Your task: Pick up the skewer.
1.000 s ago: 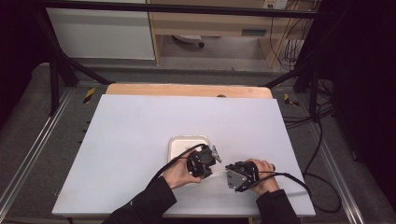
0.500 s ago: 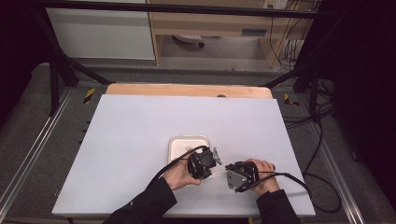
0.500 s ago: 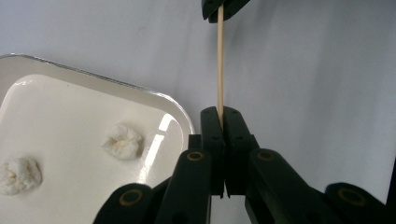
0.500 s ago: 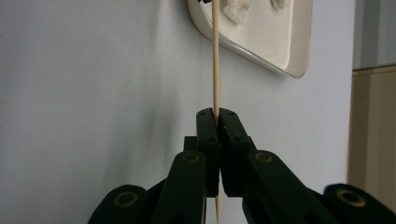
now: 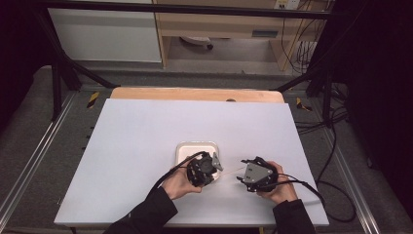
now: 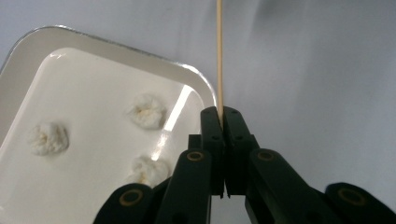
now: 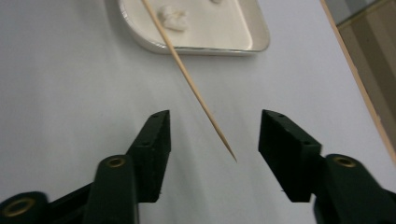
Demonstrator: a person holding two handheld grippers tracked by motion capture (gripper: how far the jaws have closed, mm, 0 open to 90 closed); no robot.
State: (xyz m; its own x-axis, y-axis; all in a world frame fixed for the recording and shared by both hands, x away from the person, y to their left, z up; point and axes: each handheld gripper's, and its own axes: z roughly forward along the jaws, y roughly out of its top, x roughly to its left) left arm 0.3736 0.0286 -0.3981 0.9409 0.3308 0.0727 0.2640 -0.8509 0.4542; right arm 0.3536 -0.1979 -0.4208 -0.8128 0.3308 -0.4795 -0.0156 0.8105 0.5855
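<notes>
Left gripper view shows your left tool [image 6: 222, 114] clamping the skewer [image 6: 219, 56], while your right tool [image 7: 214, 135] has just opened, skewer tip between its jaws.

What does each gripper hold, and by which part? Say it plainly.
The left gripper is shut on one end of the wooden skewer. The right gripper has just opened; the skewer's pointed tip lies between its jaws, unclamped.

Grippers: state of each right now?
Left gripper: shut on the wooden skewer.
Right gripper: jaws just opened, skewer tip between them, untouched.
</notes>
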